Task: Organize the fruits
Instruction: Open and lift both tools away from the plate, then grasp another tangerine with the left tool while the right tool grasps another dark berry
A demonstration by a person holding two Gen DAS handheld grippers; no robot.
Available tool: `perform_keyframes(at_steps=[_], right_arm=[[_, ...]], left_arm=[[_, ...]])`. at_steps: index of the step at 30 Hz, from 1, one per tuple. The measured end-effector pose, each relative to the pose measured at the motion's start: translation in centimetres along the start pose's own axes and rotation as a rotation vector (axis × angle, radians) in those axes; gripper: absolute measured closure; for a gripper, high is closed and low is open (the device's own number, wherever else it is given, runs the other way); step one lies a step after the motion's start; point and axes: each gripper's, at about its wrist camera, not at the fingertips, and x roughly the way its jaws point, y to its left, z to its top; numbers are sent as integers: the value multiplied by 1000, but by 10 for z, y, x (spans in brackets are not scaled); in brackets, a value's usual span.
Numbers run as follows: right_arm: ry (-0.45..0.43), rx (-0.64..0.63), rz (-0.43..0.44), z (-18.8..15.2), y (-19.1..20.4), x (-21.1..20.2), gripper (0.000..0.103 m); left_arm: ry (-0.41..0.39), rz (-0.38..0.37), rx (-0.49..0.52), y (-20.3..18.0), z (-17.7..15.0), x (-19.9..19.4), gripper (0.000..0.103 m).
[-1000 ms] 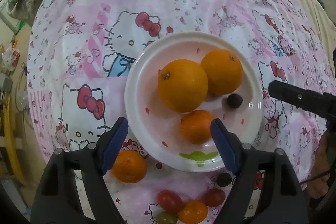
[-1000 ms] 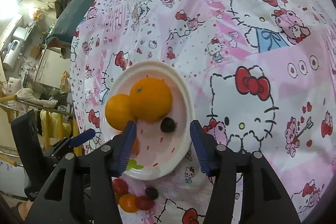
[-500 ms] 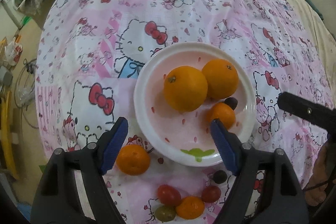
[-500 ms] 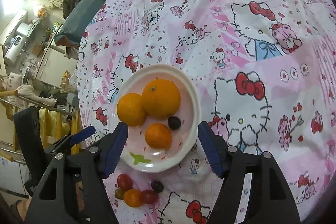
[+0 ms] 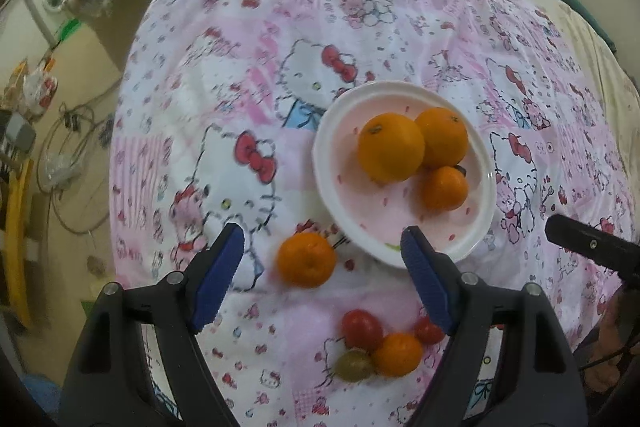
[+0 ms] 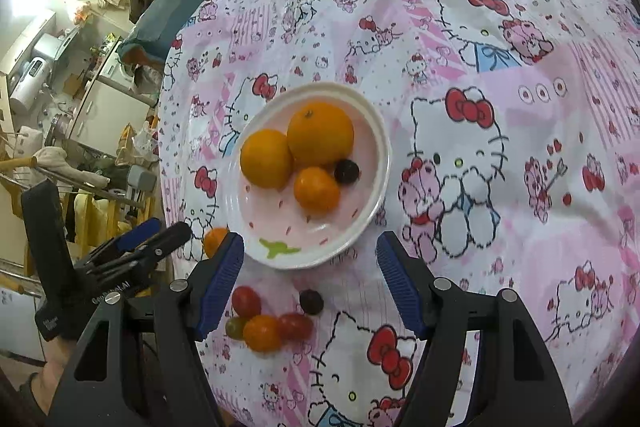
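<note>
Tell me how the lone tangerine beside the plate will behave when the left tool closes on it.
The tangerine looks round and sits free on the cloth, so a nudge would likely roll it. Its skin looks dimpled, probably grippy enough. It seems soft, so a hard squeeze may bruise it. The left tool is open wider than the fruit.

soft, even indoor light, strong fisheye bending at the rims (left view motion-blurred), faint shadows.
</note>
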Motion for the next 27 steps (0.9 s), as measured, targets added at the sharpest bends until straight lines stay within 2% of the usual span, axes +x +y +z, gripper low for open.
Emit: perform_keyframes(at_steps=[8,16,18,20,23,27], right_arm=[[28,55,-3,-23,-6,7,31],[41,54,-11,-23,3,16,31],[41,55,-10,-23,5,18,31],[43,54,-13,-22,6,19,31],[54,53,-11,-22,8,23,31],[107,73,-16,-27,5,36,31]], left_arm=[[2,6,-80,32,-18,-4,25],[57,-21,-118,51,-27,15,25],[65,-29,-109,48,-27,22,25],[93,-28,-58,37,-25,33,26],[95,-14,2,23,-24,40,26],[114,-3,60,8,-24,51,26]])
